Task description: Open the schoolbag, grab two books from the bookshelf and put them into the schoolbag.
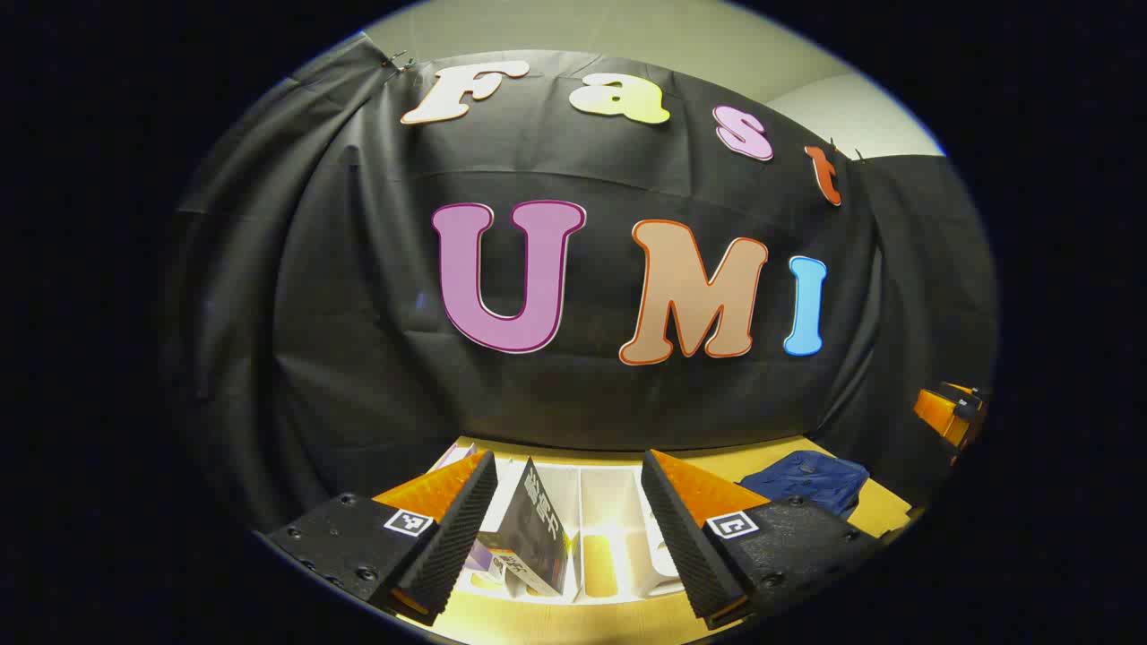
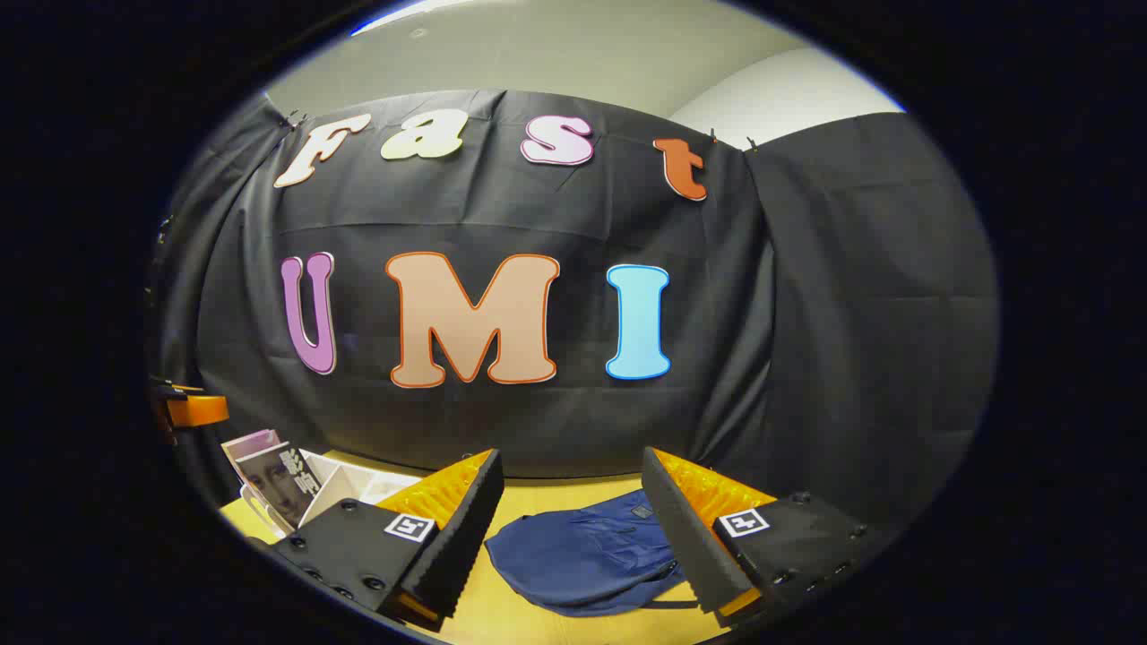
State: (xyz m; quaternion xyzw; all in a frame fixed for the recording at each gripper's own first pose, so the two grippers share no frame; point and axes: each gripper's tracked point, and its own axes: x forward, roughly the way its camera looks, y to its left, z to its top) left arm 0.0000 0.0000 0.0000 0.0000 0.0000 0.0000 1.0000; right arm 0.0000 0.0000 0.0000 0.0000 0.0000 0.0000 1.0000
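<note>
Schoolbag lies flat and apparently closed on the yellow table, just ahead of the right gripper, whose jaws are spread and empty. Left gripper, likewise spread and empty, faces the white bookshelf holding books. Judged step: opening the bag; find the zipper pull first, pinch it squarely, and steady the fabric with the other claw

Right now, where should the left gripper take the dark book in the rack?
Grip the dark book by its upper edge, coming from above: it stands leaning in the white rack, its top sticking out. The open left gripper already straddles it.
</note>
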